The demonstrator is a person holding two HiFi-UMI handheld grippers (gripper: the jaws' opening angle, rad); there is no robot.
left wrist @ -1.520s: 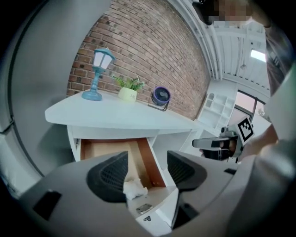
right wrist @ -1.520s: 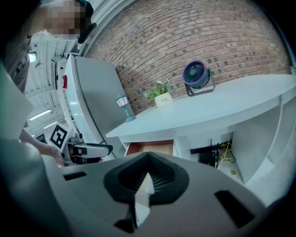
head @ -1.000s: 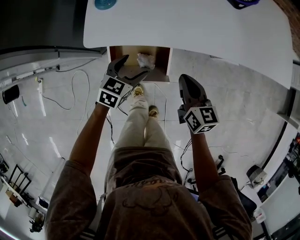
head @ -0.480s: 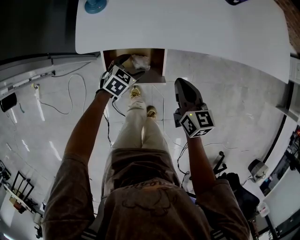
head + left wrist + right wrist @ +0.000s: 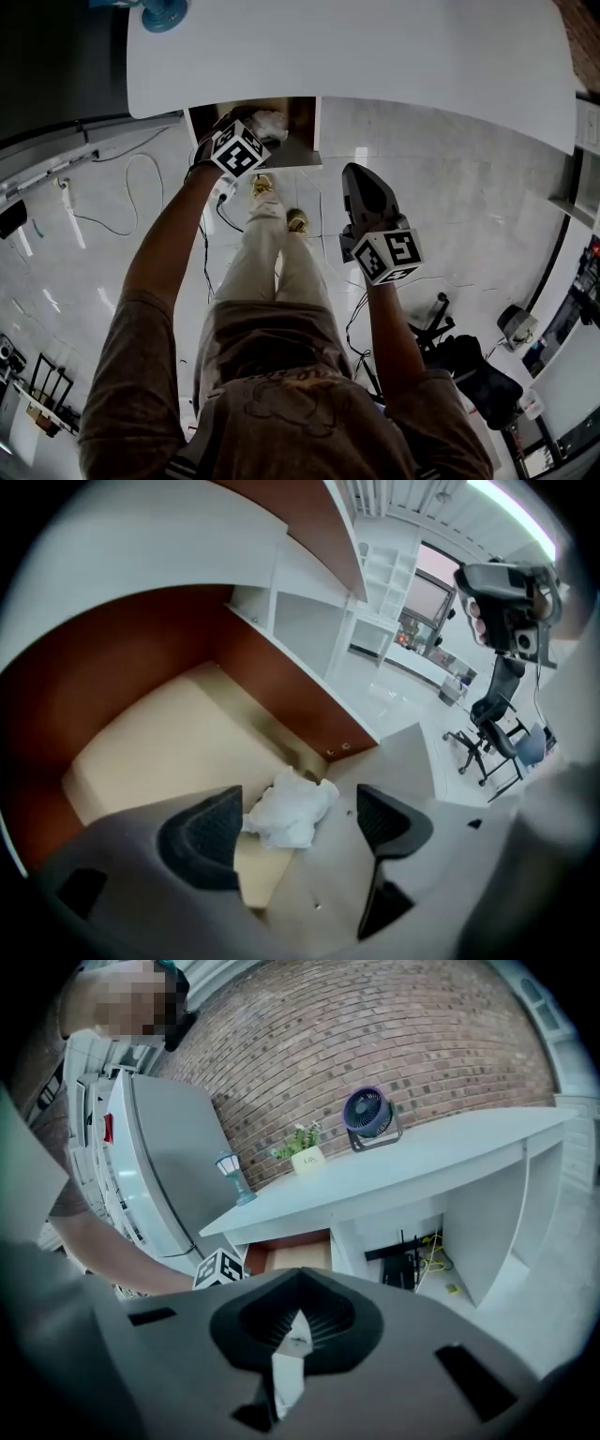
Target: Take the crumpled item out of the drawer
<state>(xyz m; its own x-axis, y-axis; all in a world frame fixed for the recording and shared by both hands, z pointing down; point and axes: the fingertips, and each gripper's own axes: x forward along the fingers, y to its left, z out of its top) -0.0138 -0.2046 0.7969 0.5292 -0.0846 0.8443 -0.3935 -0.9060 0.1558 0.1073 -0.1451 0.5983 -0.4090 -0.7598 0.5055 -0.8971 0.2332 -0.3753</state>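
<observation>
The crumpled item (image 5: 289,810) is a white wad of paper lying at the front edge of the open drawer (image 5: 159,747), which has a beige floor and brown walls. In the head view the wad (image 5: 269,122) shows in the drawer (image 5: 302,122) under the white desk (image 5: 375,56). My left gripper (image 5: 295,827) is open, its two dark pads either side of the wad and a little short of it, apart from it. The left gripper (image 5: 251,126) reaches into the drawer. My right gripper (image 5: 360,185) hangs shut over the floor, to the right of the drawer, holding nothing.
On the desk stand a blue fan (image 5: 367,1115), a small potted plant (image 5: 305,1154) and a blue lamp (image 5: 232,1176). A grey cabinet (image 5: 164,1176) stands left of the desk. Cables (image 5: 141,178) lie on the glossy floor, and an office chair (image 5: 492,738) is behind.
My left gripper has moved forward from the drawer's front into the drawer, up to the crumpled wad, still open. The right gripper has stayed shut at the same height.
</observation>
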